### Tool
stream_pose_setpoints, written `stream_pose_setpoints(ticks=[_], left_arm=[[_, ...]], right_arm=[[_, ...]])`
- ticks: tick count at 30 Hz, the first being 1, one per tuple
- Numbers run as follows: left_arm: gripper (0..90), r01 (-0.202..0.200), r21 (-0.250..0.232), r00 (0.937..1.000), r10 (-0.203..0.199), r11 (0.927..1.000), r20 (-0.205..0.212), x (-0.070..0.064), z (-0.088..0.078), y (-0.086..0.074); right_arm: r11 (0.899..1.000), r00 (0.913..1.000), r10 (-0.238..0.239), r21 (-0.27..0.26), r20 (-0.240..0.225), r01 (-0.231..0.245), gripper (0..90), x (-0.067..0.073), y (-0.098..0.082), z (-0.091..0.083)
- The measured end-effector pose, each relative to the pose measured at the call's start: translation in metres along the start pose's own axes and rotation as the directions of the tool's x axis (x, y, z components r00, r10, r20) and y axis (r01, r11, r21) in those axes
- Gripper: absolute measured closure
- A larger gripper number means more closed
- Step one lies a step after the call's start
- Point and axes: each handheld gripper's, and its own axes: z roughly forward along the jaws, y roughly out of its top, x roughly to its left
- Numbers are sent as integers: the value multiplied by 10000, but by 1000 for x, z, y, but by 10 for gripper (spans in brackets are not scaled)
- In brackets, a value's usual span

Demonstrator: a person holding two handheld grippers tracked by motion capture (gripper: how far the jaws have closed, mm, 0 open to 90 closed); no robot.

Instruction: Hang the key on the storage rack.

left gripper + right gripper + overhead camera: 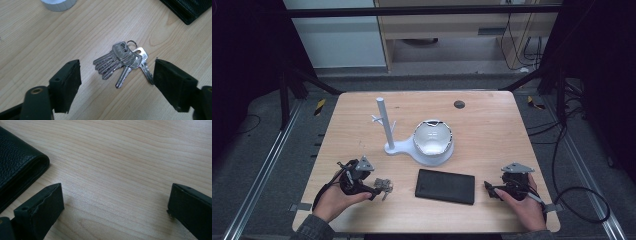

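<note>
Work in hand: a bunch of keys (122, 62) is approached by the left tongs (117, 80), so that it can be picked up.
Place of the keys: they lie flat on the wooden counter (492, 130), near its front left corner, left of the black wallet (445, 186).
Key relation: in the left tongs' own view the bunch is seen between the two jaws and slightly ahead of them; no pad is touching it. The blades point toward the tongs and the ring lies on the far side.
Left tongs: open around the keys, nothing gripped.
Right tongs (115, 205): open and empty, held over bare wood near the front right corner, with the wallet just beside one jaw.
Nearer hand: the left one, clearly.
Materials: the keys are thin silver metal with toothed edges on a small ring; the wallet is grained leather, flat and rectangular; the counter is light wood with visible grain.
Judgement: a thin, flat bunch is probably hard to lift cleanly.
</note>
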Motion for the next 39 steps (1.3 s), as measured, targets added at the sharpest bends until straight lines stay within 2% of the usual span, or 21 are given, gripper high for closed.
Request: stream_pose_setpoints(ticks=[3, 5, 8, 12, 16, 19, 25, 28, 30, 33, 36, 39], left_arm=[[344, -353, 210, 9993, 351, 9992, 89, 1, 4, 5], [349, -613, 404, 9981, 611, 9973, 63, 2, 7, 9], [357, -614, 481, 9981, 613, 9970, 35, 4, 11, 12], [262, -649, 751, 9977, 633, 9951, 234, 3, 17, 15], [145, -948, 1111, 9950, 906, 9893, 423, 0, 24, 18], [139, -1211, 1400, 9922, 1154, 9827, 481, -1, 31, 19], [147, -1047, 1389, 9917, 929, 9848, 888, 1, 41, 18], [159, -1128, 1396, 9906, 1004, 9838, 931, 2, 44, 17], [250, -1082, 1301, 9913, 972, 9856, 882, 1, 42, 17], [351, -996, 1475, 9927, 881, 9840, 824, -4, 38, 17], [489, -896, 1565, 9940, 784, 9836, 763, -11, 35, 16], [582, -672, 1790, 9961, 558, 9816, 682, -16, 32, 16]], right_arm=[[10000, 10000, -14, -6, 14, 14, 5, 0, 0, 0], [10000, 10000, -5, -6, -7, 5, 6, 0, 0, 0], [10000, 10000, -16, -6, 8, 16, 5, 0, 0, 0], [10000, 10000, -9, -9, 12, 9, 6, 0, 0, 0], [10000, 10000, -1, -9, 14, 1, 6, 0, 0, 0], [10000, 10000, 7, -13, 23, -7, 7, 0, 0, 0], [10000, 10000, 19, -6, 17, -19, 7, 1, 0, 0], [10000, 10000, 26, 15, 12, -26, 7, 1, -1, -1], [10000, 10000, 21, -9, 10, -21, 7, 2, -1, -1], [10000, 10000, 33, -4, -35, -33, 7, 2, -1, -2], [10000, 10000, -9, -10, -14, 9, 7, 2, -1, -1], [10000, 10000, 0, -7, -23, 0, 7, 2, -1, -1]])
